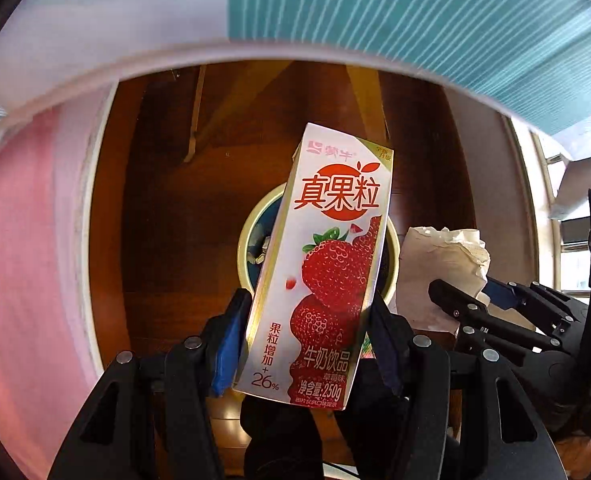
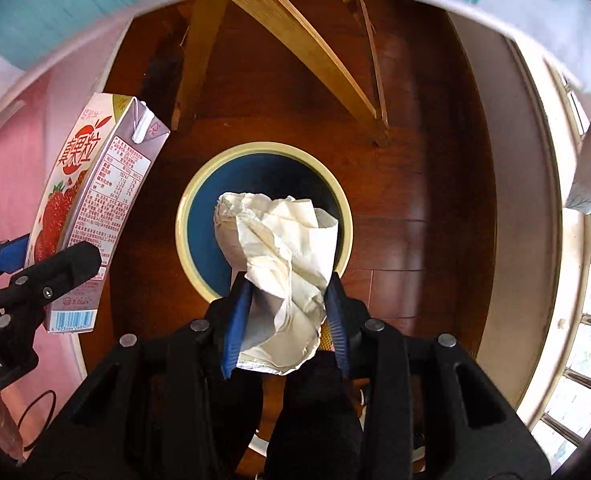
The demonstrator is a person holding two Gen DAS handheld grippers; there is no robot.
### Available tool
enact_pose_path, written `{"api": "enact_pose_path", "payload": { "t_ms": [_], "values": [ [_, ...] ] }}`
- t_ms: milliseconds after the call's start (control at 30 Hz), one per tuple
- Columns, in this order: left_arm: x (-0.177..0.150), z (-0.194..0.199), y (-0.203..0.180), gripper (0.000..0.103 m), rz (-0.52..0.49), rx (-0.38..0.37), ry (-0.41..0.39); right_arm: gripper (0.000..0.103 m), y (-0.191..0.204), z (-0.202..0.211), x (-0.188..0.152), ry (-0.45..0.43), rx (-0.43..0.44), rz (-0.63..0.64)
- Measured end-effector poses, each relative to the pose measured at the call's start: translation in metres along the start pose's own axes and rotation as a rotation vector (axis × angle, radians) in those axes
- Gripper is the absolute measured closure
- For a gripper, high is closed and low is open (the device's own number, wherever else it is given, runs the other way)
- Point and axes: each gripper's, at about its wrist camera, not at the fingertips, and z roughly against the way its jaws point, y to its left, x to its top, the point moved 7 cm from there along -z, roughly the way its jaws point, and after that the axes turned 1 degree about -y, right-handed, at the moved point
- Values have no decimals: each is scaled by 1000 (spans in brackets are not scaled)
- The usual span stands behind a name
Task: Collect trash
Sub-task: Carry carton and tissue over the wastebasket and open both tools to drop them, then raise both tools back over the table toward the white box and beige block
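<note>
Both views look steeply down past a white curved edge to a dark wooden floor, where a round bin with a cream rim and a dark blue inside stands. The left tool pinches a strawberry milk carton by its lower half, blue pads pressed on its two narrow sides; the carton points away from the camera, its top over the bin's mouth at centre frame, which suggests it is being lined up for a drop. The right tool pinches a crumpled white paper, which bulges out beyond the fingertips and overlaps the bin's lower right rim in the right wrist view. Gripping each item low, with most of its length projecting forward, leaves it free to fall clear once the pads part. In the left wrist view the paper sits just right of the carton, so the two tools hang side by side, near but apart.

Pale wooden legs run across the floor above the bin. A teal ribbed cloth fills the upper frame; a pink surface lies at left, and a bright window at the right edge.
</note>
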Motion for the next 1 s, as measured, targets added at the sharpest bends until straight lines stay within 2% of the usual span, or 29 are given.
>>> {"api": "enact_pose_path", "payload": {
  "t_ms": [133, 300, 400, 467, 500, 533, 767, 1000],
  "values": [
    [2, -39, -7, 46, -10, 13, 19, 69, -7, -24, 4, -9, 7, -16],
    [8, -69, -20, 46, -18, 42, 35, 66, -20, -51, 13, -5, 37, -57],
    [7, -83, -21, 43, -11, 50, 39, 60, -24, -62, 16, 5, 61, -82],
    [7, -88, -16, 31, -2, 56, 42, 47, -26, -70, 16, 12, 71, -91],
    [8, -86, -14, 20, 2, 59, 41, 45, -25, -69, 17, 7, 70, -93],
    [8, -86, -13, 16, 6, 60, 38, 42, -25, -68, 17, -1, 72, -92],
    [8, -76, 4, 16, 29, 74, 18, 40, -22, -68, 17, -2, 76, -93],
    [7, -34, 12, 16, 62, 77, -16, 40, -20, -38, 14, -13, 75, -90]
  ]
}}
